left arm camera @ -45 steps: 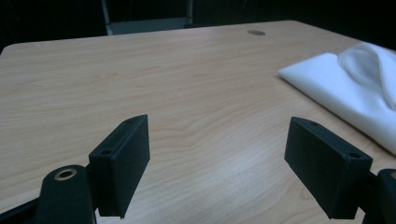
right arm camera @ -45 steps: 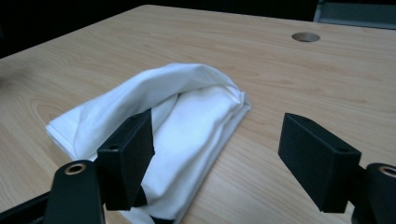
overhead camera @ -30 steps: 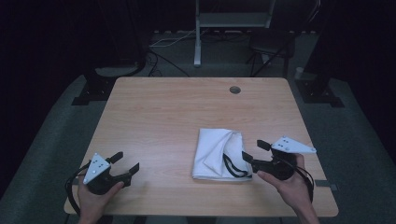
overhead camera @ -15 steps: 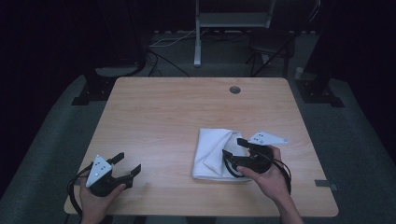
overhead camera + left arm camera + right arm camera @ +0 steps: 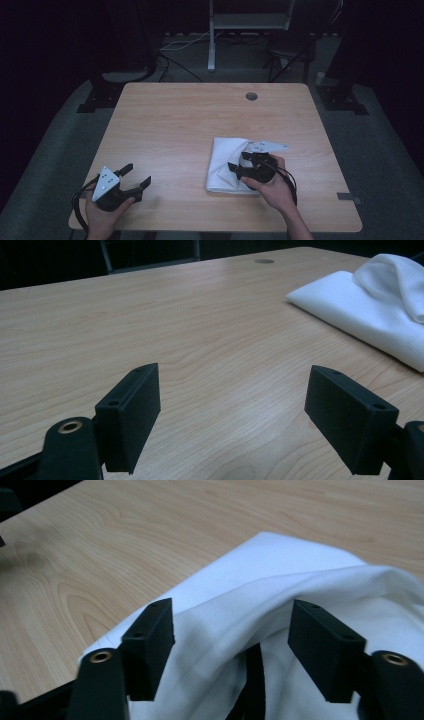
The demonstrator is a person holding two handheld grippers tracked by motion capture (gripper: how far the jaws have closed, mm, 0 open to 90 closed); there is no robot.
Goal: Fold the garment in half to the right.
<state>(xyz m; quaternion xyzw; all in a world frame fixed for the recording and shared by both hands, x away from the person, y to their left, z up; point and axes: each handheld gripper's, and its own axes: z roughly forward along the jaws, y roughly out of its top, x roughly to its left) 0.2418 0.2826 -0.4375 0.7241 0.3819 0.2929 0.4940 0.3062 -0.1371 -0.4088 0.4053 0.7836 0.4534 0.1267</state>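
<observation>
Dark floor and stands ringed the pale wooden tabletop (image 5: 190, 130) in the high view. We saw the folded white cloth (image 5: 224, 165) lying right of centre toward the near edge, with the right tool (image 5: 239, 167) over its right part, while the left tool (image 5: 136, 176) waited near the near-left corner.

Through the left gripper view, the left tool (image 5: 232, 415) stood wide open over bare wood, holding nothing, the cloth (image 5: 360, 315) well apart at far right.

From the right gripper view, the right tool (image 5: 232, 640) had just been closing; a raised fold of cloth (image 5: 280, 595) sat between the jaws, and the pads did not yet seem to press it. We judged a good grasp needed one layer only, pinched well in from the hem.
</observation>
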